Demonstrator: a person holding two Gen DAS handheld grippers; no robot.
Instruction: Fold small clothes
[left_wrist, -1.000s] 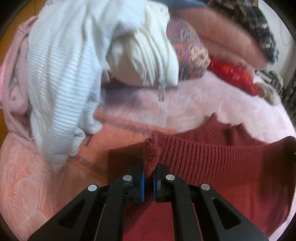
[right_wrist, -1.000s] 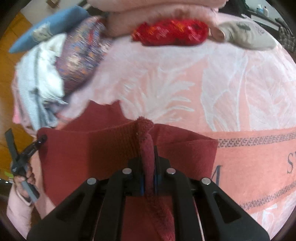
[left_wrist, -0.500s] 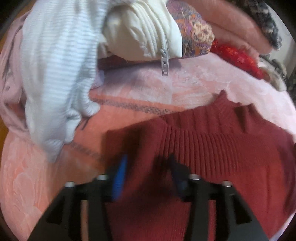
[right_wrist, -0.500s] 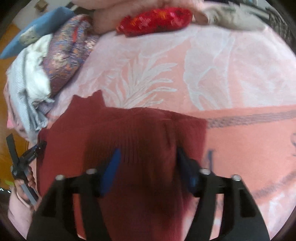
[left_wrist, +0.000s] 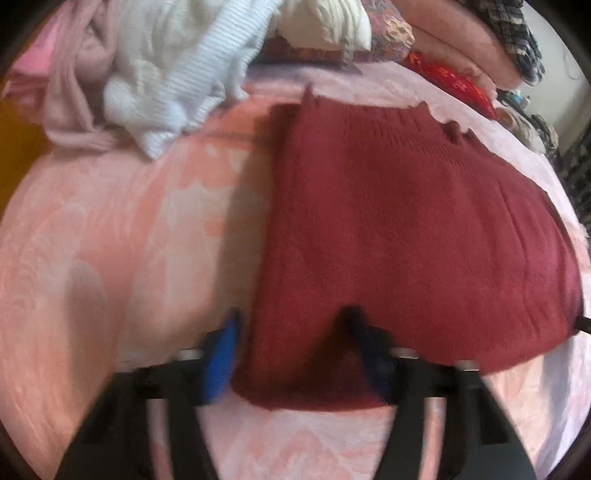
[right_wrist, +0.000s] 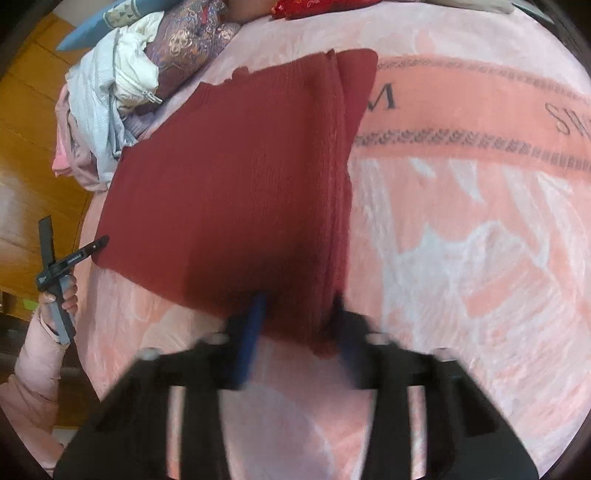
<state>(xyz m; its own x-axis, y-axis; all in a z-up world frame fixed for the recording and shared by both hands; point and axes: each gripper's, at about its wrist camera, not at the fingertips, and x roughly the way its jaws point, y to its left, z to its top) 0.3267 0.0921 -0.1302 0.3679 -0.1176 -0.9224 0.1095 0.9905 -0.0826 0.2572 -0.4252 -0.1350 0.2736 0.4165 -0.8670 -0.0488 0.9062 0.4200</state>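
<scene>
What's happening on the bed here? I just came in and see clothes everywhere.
A person with a hand-held gripper in each hand is folding a red sweater on a pink blanket. Both the left gripper and right gripper are open, at the sweater's near edge, gripping nothing. The sweater lies flat with one side folded over. A pile of unfolded clothes waits at the blanket's far left.

The dark red knit sweater (left_wrist: 406, 229) lies flat, apparently folded, on the pink blanket (left_wrist: 110, 240).
</scene>
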